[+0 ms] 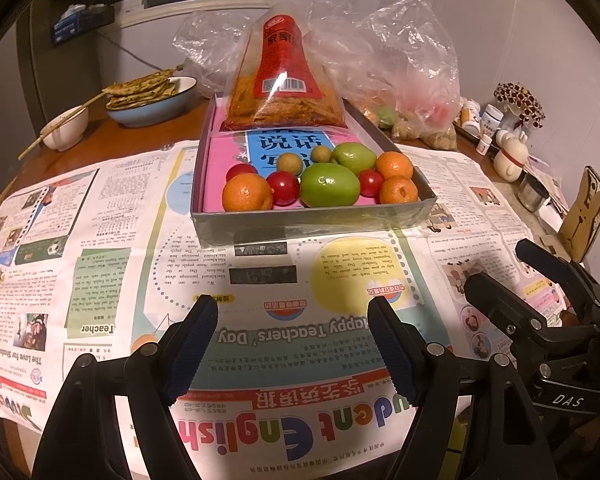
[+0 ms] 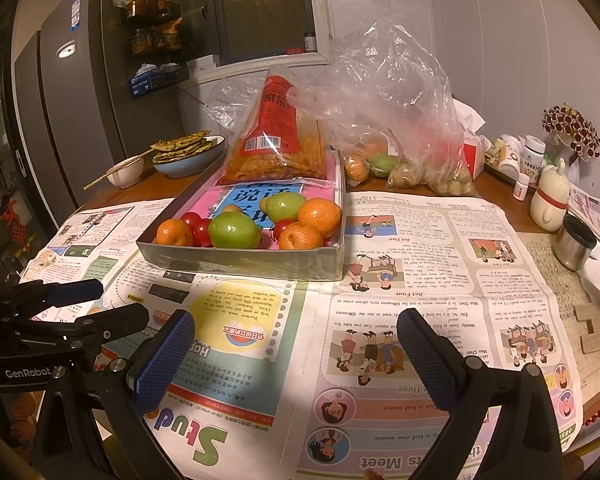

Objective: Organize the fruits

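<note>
Both claws, left claw (image 1: 292, 312) and right claw (image 2: 296, 330), hang spread (nothing between) before the fruit tray (image 1: 312, 220).

The room is dim and warm, with one bright patch on the newspaper (image 1: 260, 280). Glare shines on the plastic bag (image 2: 380, 92). Edges bend strongly and darken.

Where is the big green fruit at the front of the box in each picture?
Left wrist view: the big green fruit sits just right of middle, at the box's near wall, between two red tomatoes.
Right wrist view: the same fruit sits left of middle, right of a red tomato.
Shared landmark: the red-labelled snack bag stands at the back of the box in both.
</note>
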